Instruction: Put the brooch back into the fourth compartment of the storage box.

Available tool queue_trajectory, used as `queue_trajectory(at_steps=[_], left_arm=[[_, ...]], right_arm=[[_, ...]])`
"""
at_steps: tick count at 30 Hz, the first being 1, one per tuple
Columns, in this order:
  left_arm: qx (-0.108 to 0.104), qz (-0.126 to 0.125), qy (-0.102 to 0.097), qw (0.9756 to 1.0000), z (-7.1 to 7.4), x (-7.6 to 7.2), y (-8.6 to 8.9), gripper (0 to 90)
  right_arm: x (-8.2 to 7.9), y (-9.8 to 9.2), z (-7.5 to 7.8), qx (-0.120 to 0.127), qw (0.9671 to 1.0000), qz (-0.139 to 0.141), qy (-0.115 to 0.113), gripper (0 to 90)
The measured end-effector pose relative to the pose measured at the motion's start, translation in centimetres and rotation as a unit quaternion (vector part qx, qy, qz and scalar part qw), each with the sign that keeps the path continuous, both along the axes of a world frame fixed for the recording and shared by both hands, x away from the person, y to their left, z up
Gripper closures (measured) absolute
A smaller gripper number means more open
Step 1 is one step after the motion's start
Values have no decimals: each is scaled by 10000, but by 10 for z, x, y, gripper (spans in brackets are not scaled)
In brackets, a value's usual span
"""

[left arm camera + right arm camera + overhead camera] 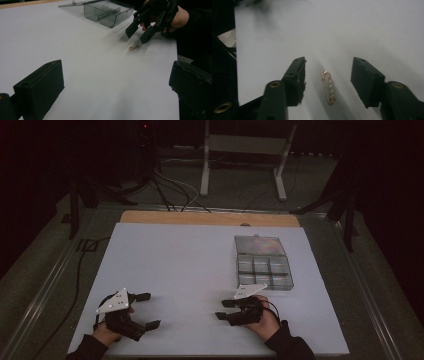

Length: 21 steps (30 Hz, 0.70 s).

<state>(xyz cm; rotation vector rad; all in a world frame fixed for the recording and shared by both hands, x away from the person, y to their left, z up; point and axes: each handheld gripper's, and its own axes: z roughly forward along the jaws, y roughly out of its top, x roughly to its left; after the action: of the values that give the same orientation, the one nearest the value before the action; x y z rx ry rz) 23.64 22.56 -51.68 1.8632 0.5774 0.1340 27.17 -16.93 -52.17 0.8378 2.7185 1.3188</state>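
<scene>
A small gold safety pin with a row of pale stones [328,87] lies flat on the white sheet. My right gripper [329,67] is open, one jaw on each side of the pin, touching nothing. In the left gripper view the pin [133,47] lies just below the right gripper [140,32]. In the high view the right gripper [223,309] is near the front edge, right of centre. My left gripper [148,310] rests at the front left, open and empty, its jaws wide apart in its own view [116,85].
A clear grey compartment box [263,271] stands open at the right of the white sheet [180,265], its lid [260,245] laid back flat; the same box [107,12] appears beyond the right gripper. Cables and a metal stand lie beyond the table's far edge.
</scene>
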Motion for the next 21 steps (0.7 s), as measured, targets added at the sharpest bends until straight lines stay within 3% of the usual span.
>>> queue_trajectory(at_steps=[4, 13, 21], left_arm=[[10, -10, 3, 10000, 0, 0, 0, 13], [10, -22, 16, 10000, 0, 0, 0, 13], [7, -39, 22, 10000, -1, 0, 0, 13]], right_arm=[[0, 2, -1, -183, 9998, -29, -19, 600], [0, 5, -6, -507, 9987, -38, -41, 747], [-6, 11, -5, -874, 9957, -8, -320, 844]])
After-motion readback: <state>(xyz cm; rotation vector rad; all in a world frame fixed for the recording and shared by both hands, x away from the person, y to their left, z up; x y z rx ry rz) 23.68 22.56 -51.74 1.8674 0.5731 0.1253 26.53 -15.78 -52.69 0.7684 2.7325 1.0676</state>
